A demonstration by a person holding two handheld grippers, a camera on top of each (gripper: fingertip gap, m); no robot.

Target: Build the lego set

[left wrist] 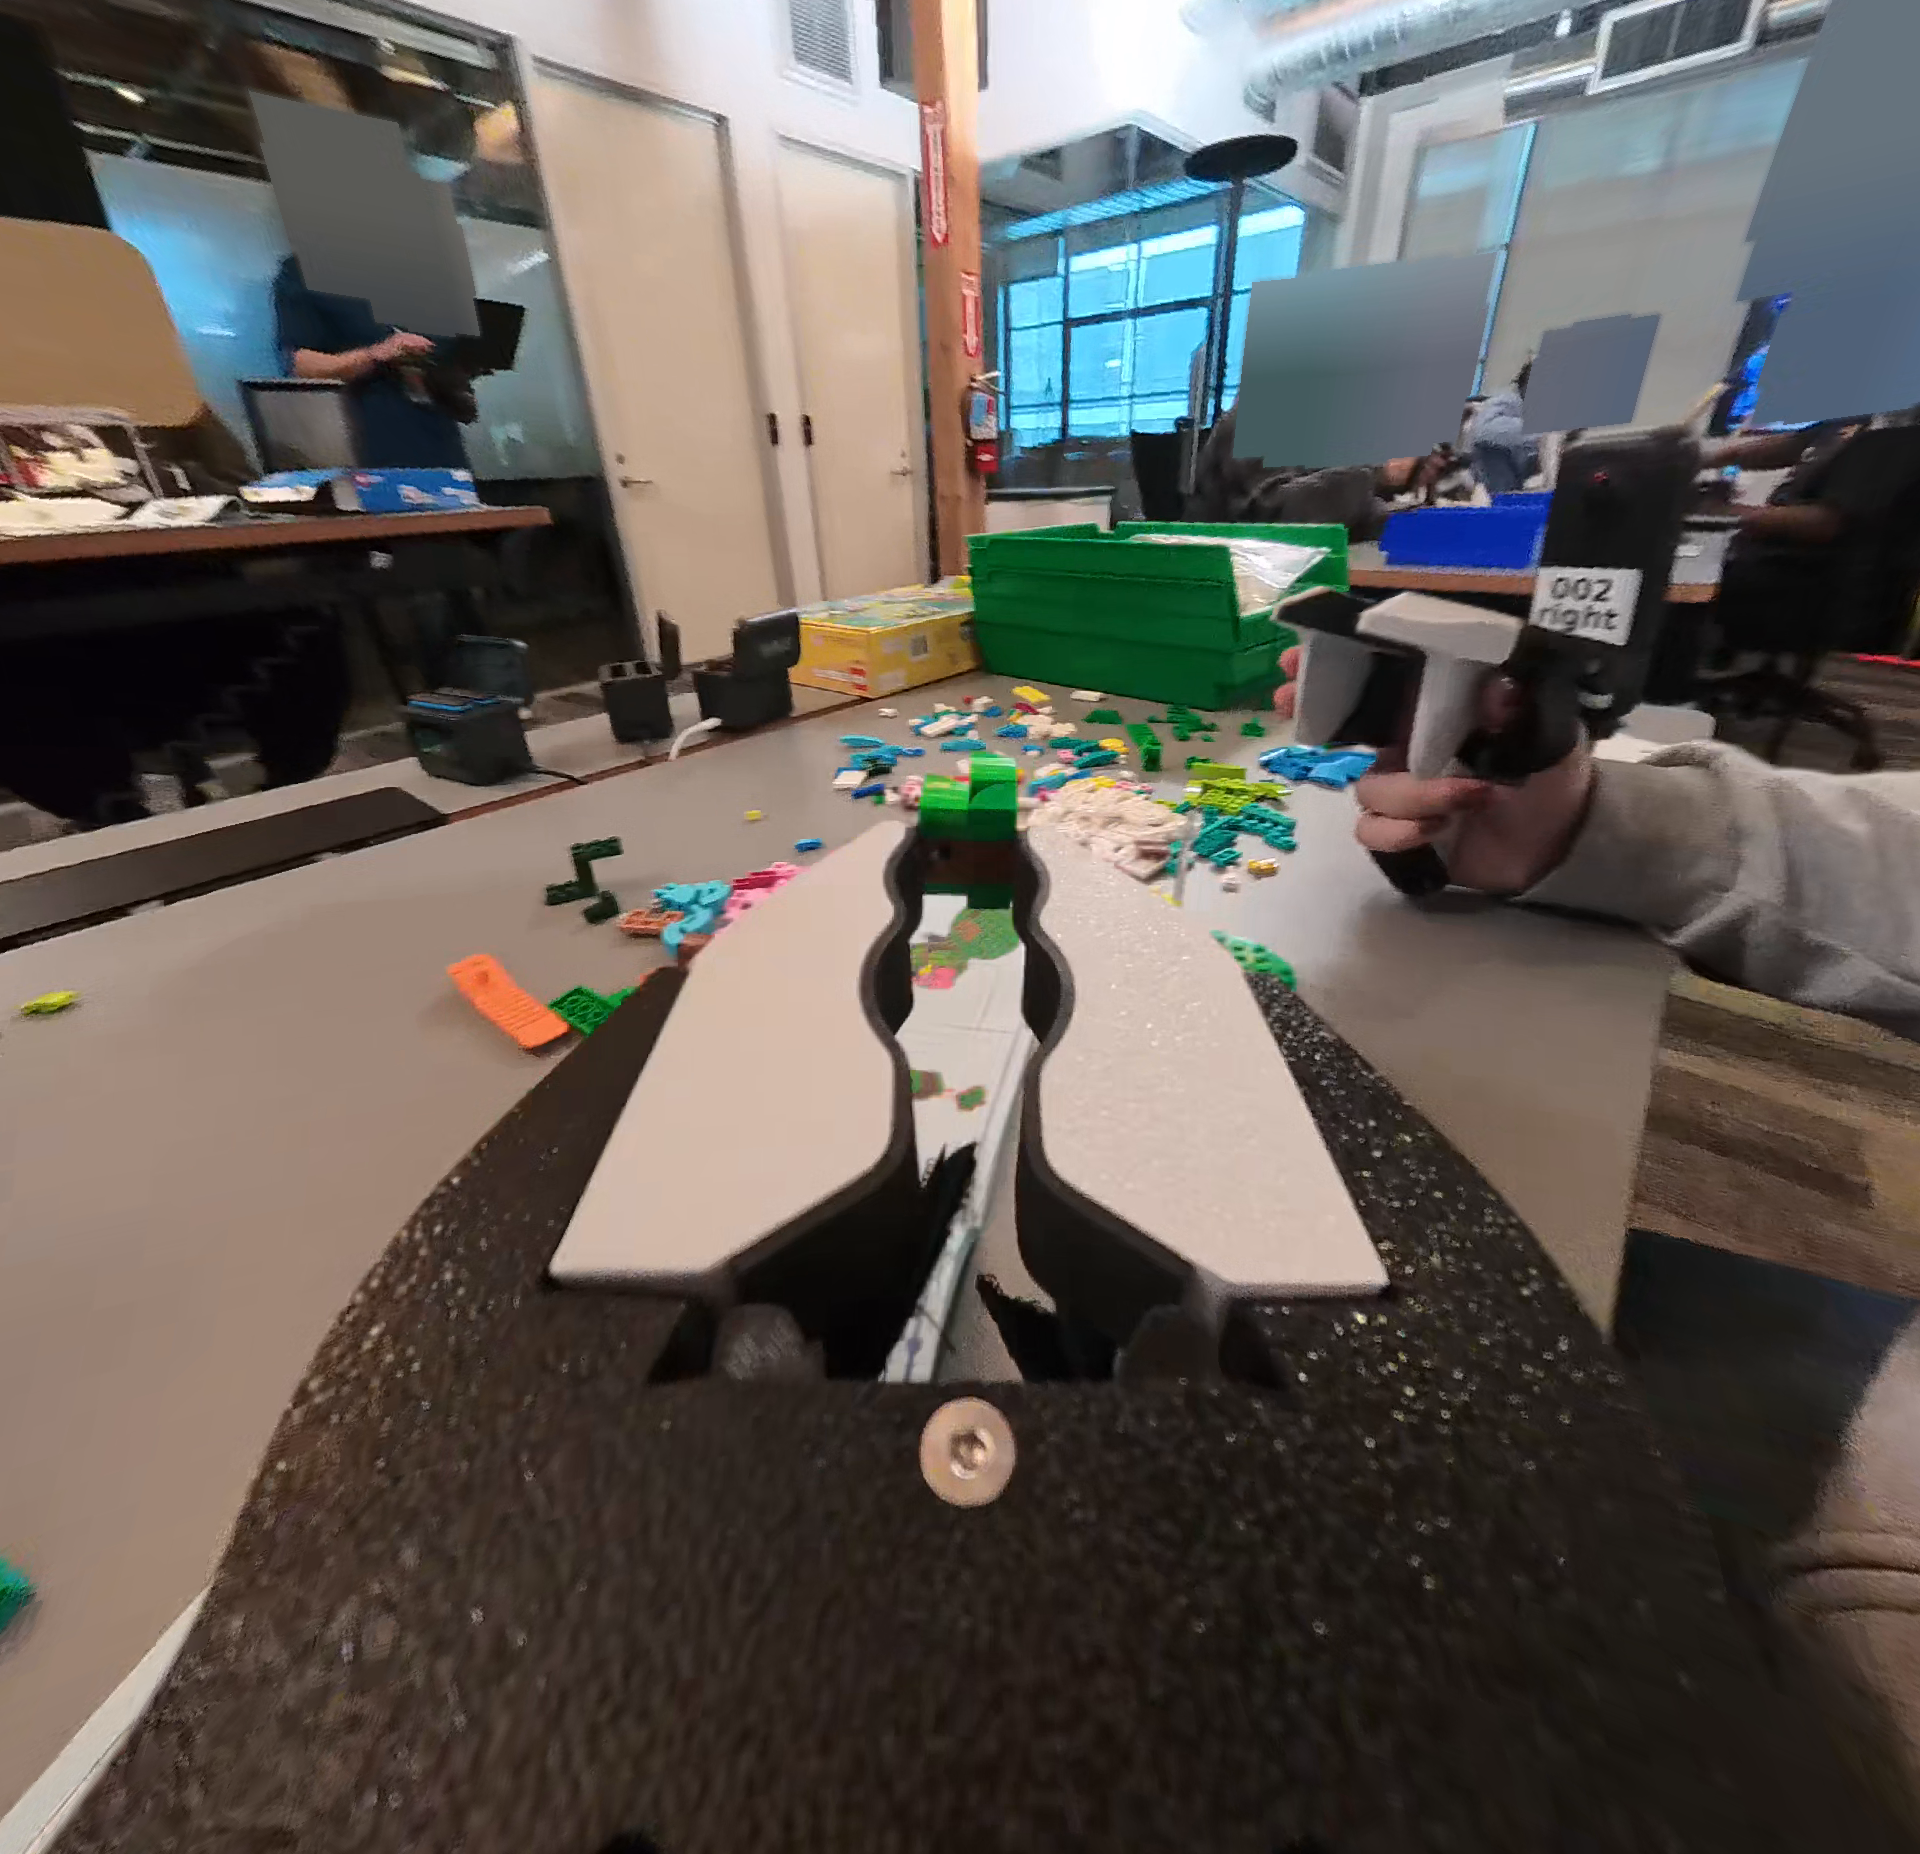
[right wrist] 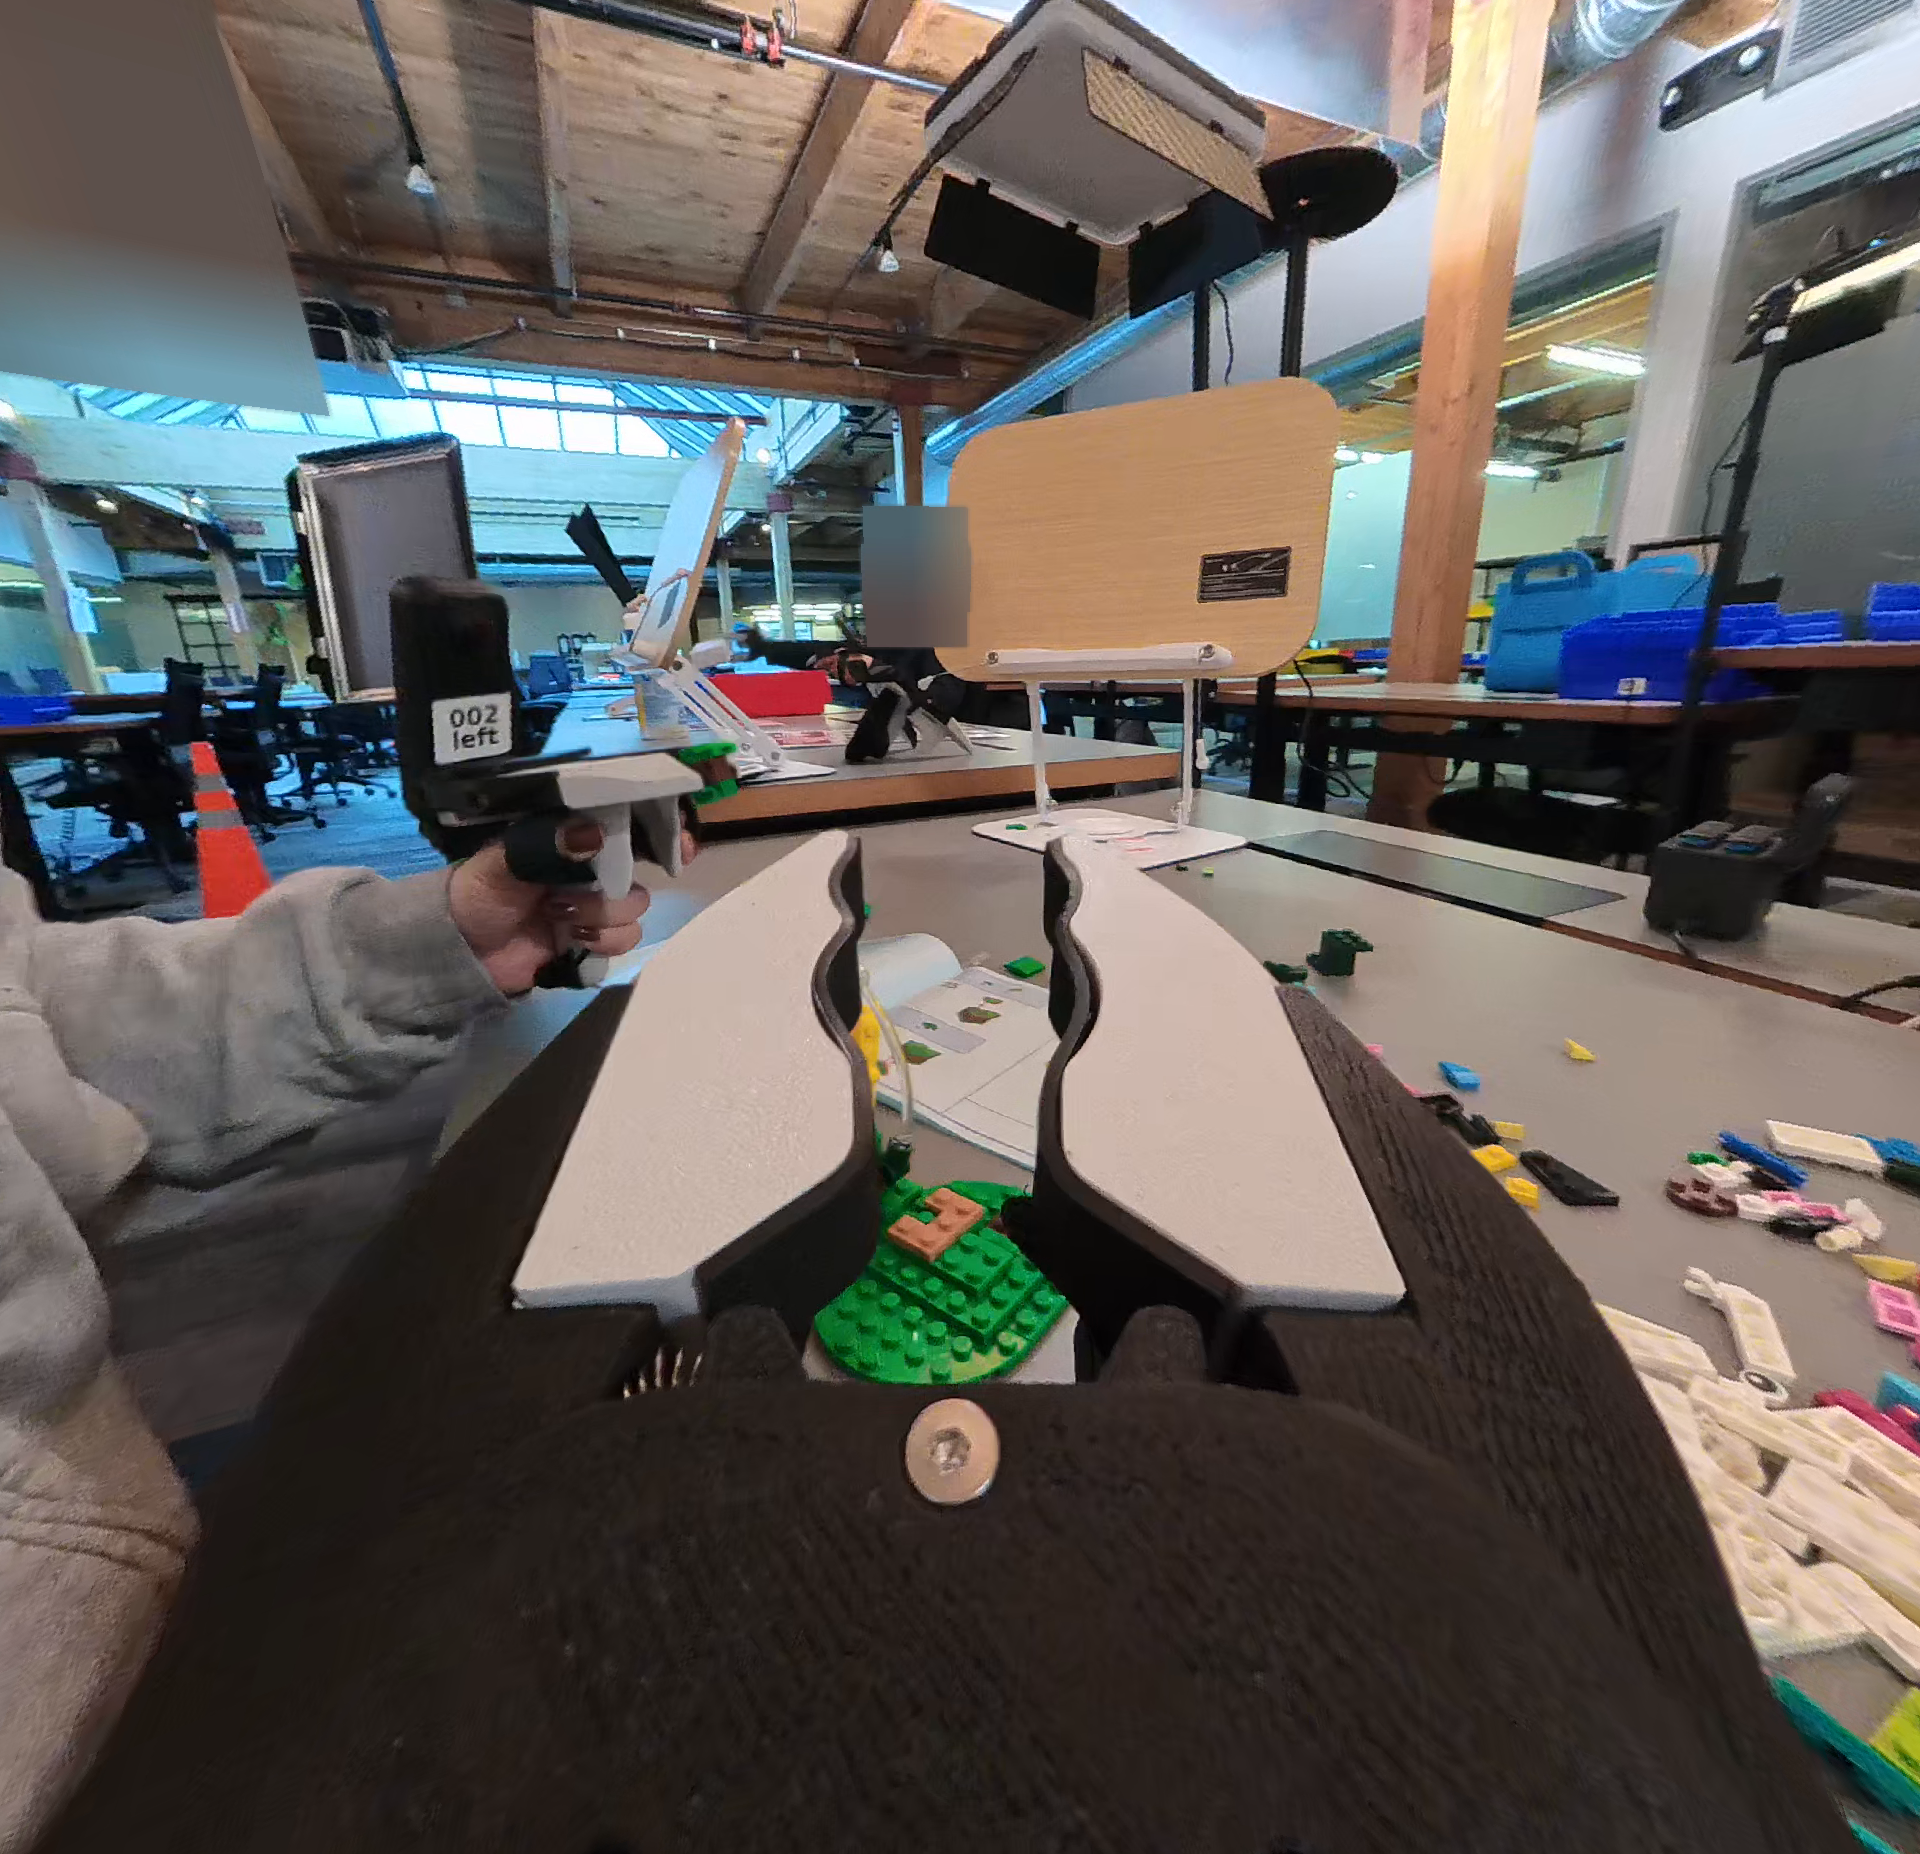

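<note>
While the left gripper (left wrist: 966, 848) pinches a small green-and-brown brick assembly (left wrist: 971, 817) at its fingertips, held up off the grey table (left wrist: 312, 1025), the right gripper (right wrist: 951, 859) stands to its right — jaws parted, empty — above a green studded plate (right wrist: 940, 1305).

Both views are bright and evenly lit, daylight entering through the far windows (left wrist: 1143, 339) and skylights (right wrist: 520, 417). Shadows are soft. Fisheye bending warps the edges, and slight motion blur, perhaps, smears the scattered bricks (left wrist: 1091, 765).
</note>
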